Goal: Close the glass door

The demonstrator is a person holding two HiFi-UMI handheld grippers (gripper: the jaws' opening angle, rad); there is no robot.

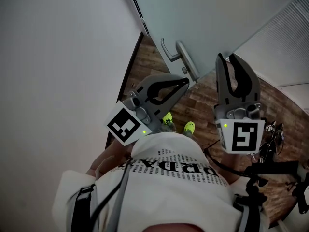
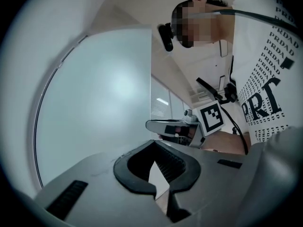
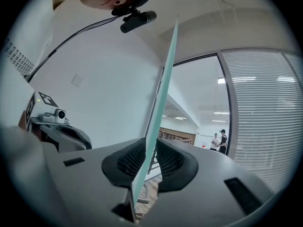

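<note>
Pinching the free edge of the frosted door [image 1: 203,13], the right gripper [image 1: 225,58] sits right of centre in the head view. Its two fingers are closed onto the pane from either side, just right of the handle [image 1: 170,53]. The right gripper view confirms it: the greenish glass runs edge-on up the middle of the frame with a ribbed pad close against each face. The left gripper [image 1: 185,82] is at centre in the head view, below the handle and apart from it. Its fingertips are pressed together with nothing between them, and only a pale sliver of background shows through the loop behind the tips. The door fills the top of the head view, hinged at the wall [image 1: 58,57] in the upper left. It stands open: in the right gripper view a lit room shows between its edge and the dark jamb [image 3: 222,103] to the right. By my reading the step in hand is the hold on the door's edge, ready to swing it. The next move calls for a steady sweep of that edge toward the jamb. The pinch must be kept firm on the smooth glass, and the fingers must let go before the gap closes on them.
</note>
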